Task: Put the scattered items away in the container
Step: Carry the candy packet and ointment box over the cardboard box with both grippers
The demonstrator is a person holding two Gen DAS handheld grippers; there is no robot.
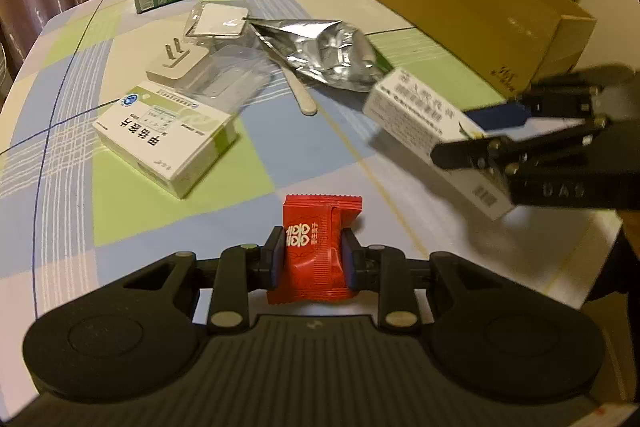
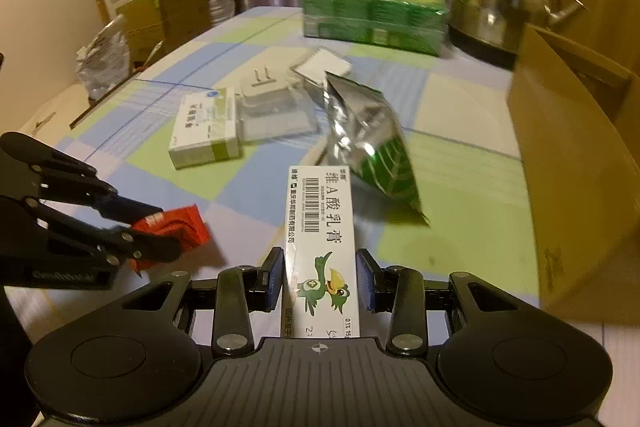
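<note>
My left gripper (image 1: pixel 313 254) is clamped on a glossy red candy sachet (image 1: pixel 316 251), crinkled foil with crimped ends, squeezed between the blue pads; it hangs clear of the checked tablecloth (image 1: pixel 280 163), a smooth sheet of pale blue, green and cream squares. Ahead and to the left of those fingers lies a flat white-and-green medicine box (image 1: pixel 166 139) of matte card; just beyond it a white plug adapter (image 1: pixel 178 61) with two metal prongs rests against a clear moulded plastic blister (image 1: pixel 228 79); further right sprawls a creased silver foil pouch (image 1: pixel 324 55), and a thin wooden stick (image 1: pixel 298 95) pokes out from under it. My right gripper (image 2: pixel 321 279) grips a long, narrow white ointment carton (image 2: pixel 320 247), smooth card printed with a barcode and a green cartoon bird, held end-on and lifted above the cloth; right of it stands the container, a plain brown corrugated cardboard box (image 2: pixel 580 163), open at the top.
</note>
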